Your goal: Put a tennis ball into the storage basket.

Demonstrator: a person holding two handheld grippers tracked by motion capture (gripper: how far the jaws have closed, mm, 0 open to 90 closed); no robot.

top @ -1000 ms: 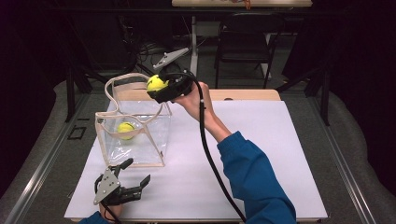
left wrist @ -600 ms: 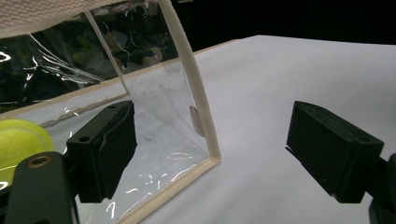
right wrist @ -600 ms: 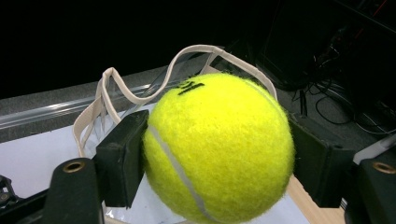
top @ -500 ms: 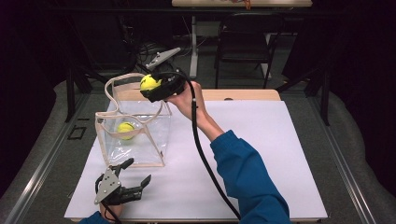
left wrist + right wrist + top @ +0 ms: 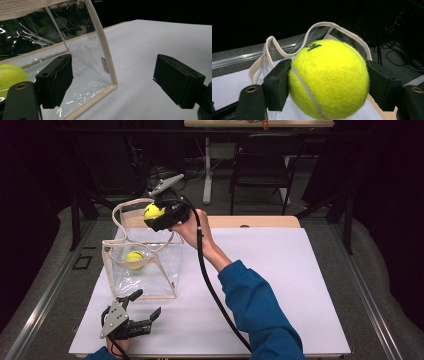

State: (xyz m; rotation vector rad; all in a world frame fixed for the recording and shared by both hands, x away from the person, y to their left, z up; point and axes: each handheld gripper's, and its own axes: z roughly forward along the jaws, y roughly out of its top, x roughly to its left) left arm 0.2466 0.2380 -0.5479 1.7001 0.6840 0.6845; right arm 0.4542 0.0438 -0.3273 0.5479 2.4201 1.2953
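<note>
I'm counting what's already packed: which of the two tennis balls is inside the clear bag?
The lower tennis ball, resting on the floor of the clear bag. The other ball is clamped in the right gripper above the bag's opening.

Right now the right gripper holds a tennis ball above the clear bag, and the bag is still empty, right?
Not quite. The right gripper does hold a tennis ball above the clear bag, but the bag is not empty: the high view shows another tennis ball already inside it.
</note>
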